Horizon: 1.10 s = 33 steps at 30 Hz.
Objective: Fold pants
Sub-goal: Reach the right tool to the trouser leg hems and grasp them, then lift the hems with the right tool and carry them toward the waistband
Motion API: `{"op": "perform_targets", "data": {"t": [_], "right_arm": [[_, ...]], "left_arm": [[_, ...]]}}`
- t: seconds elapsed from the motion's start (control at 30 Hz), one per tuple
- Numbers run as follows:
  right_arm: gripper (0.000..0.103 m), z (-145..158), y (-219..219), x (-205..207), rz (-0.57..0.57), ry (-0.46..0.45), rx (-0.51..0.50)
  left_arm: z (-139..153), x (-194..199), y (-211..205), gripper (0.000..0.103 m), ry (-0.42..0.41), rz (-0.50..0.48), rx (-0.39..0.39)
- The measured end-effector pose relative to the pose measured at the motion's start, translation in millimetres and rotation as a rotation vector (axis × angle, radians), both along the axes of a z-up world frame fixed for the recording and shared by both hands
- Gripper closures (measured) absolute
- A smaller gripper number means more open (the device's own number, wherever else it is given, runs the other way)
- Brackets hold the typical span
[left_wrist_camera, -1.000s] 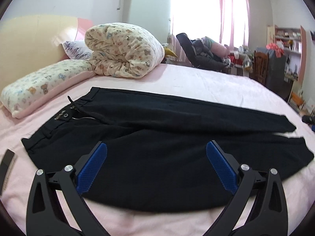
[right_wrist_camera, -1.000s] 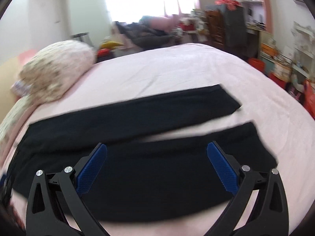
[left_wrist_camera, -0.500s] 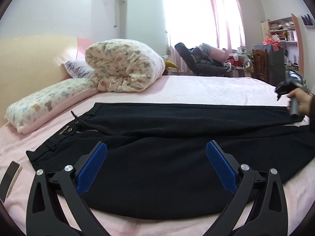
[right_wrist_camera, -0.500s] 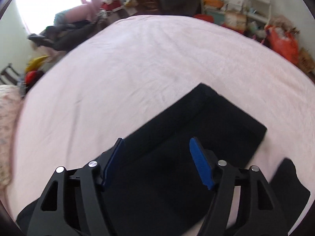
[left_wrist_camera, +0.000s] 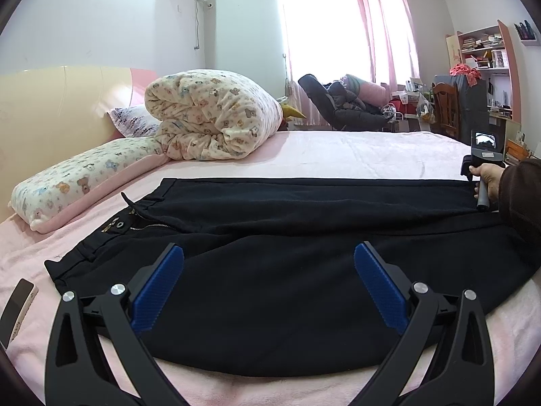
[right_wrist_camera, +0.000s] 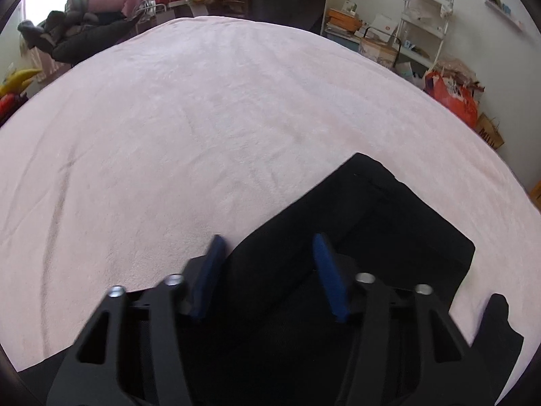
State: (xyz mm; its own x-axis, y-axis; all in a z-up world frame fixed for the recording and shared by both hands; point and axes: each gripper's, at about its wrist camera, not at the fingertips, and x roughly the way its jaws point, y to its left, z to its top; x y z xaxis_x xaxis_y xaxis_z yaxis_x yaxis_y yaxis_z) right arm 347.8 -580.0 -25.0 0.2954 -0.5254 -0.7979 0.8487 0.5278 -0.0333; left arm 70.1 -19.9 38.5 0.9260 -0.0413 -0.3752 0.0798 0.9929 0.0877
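Right gripper (right_wrist_camera: 267,247): tilted steeply down at the cuff end of the far leg of the black pants (right_wrist_camera: 372,223). Its jaws have just been closing; the blue pads (right_wrist_camera: 326,270) stand part-way together with a raised fold of the leg's edge between them. Whether the pads already press on the cloth cannot be told. The left pad lies at the boundary between cloth and the pink bed sheet (right_wrist_camera: 203,118). In the left wrist view the person's hand (left_wrist_camera: 488,182) grips the handle of this gripper at the far leg's end, with a dark sleeve (left_wrist_camera: 520,196) behind it.

Left gripper (left_wrist_camera: 268,287): jaws wide apart, pads (left_wrist_camera: 157,284) clear of any cloth, hovering low above the near leg of the pants, with nothing held.

Pants: laid flat lengthwise across the bed, waistband (left_wrist_camera: 101,240) with button and zip toward the left, the two legs lying side by side toward the right.

Surroundings: a patterned pillow (left_wrist_camera: 77,176) and a rolled quilt (left_wrist_camera: 213,115) lie beyond the waistband near the headboard (left_wrist_camera: 61,108). A dark flat object (left_wrist_camera: 17,308) rests on the sheet just beside the waistband corner. A curtained window (left_wrist_camera: 345,27), a reclined chair (left_wrist_camera: 338,108) and shelves (left_wrist_camera: 483,50) stand past the bed.
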Motion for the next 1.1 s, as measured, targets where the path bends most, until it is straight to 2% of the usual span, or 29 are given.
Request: {"op": "perform_targets", "data": {"t": [0.17,0.3,0.6,0.8,0.97,1.1], "right_arm": [[0.084,3.3,-12.9,-23.3,-0.002,-0.115,0.095],[0.095,6.0,-21.6,-44.0,0.009,-0.241,0.206],[0.098,21.8,-28.0,-93.4,0.051,-0.415,0.33],[0.098,35.7,-12.7,-142.1,0.124,-0.514,0.37],[0.098,51.7,15.7,-214.6,0.23,-0.609,0.365],[0.099,50.6,41.3,-268.1,0.269,-0.643,0.375]], "left_arm": [[-0.7,1.2,0.3,0.002,0.01,-0.017,-0.001],[-3.6,2.8,-2.8,0.002,0.04,-0.042,0.009],[-3.0,2.6,4.2,0.002,0.04,-0.04,-0.022],[-2.1,7.6,15.7,0.002,0.064,-0.039,-0.085],[-0.9,8.1,23.3,0.002,0.071,-0.051,-0.139],[2.5,2.6,30.9,0.002,0.06,-0.056,-0.209]]}}
